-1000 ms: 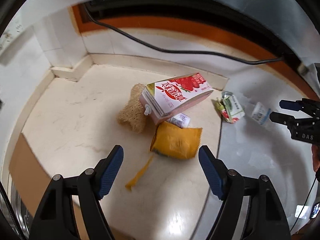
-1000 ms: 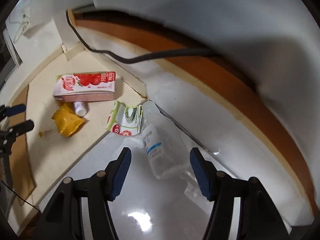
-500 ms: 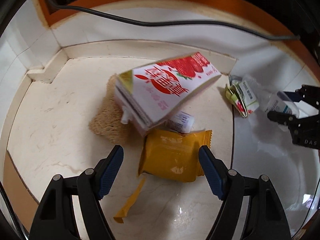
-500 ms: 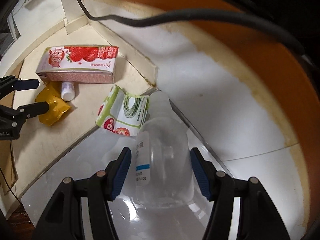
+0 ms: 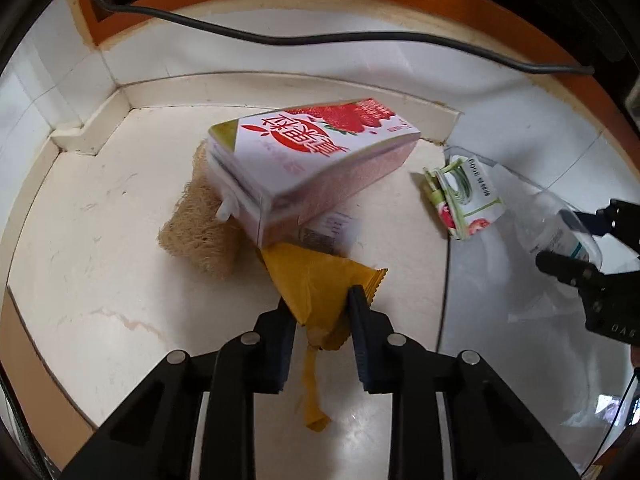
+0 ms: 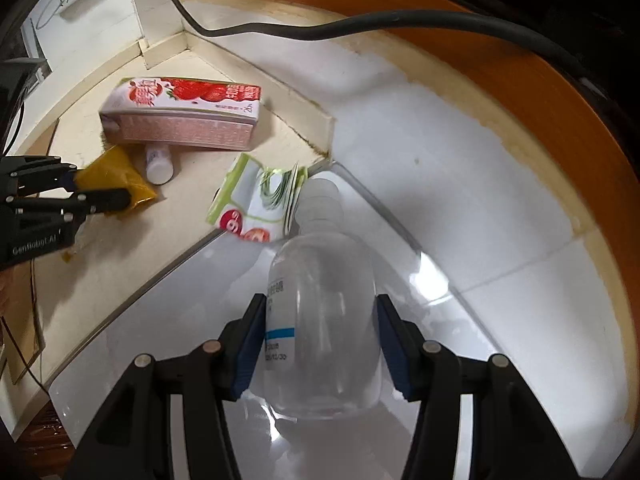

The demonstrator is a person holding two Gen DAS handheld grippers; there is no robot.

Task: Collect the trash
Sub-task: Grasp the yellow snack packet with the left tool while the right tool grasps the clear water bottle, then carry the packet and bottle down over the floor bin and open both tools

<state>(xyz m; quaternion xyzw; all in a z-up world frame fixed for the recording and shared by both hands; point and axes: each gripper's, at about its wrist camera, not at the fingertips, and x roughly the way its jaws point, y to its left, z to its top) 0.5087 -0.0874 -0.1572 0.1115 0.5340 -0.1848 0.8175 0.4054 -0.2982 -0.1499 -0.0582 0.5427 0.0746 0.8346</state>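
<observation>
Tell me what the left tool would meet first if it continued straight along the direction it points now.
The left tool, closed on the crumpled yellow snack wrapper, would probably meet the small white plastic bottle first, beneath the strawberry milk carton; depth is uncertain.

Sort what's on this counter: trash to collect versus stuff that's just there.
Trash: yellow wrapper, pinched in left gripper; clear bottle, between right gripper pads; strawberry carton; green pouch; small white bottle.
Just there: loofah; black cable.
</observation>
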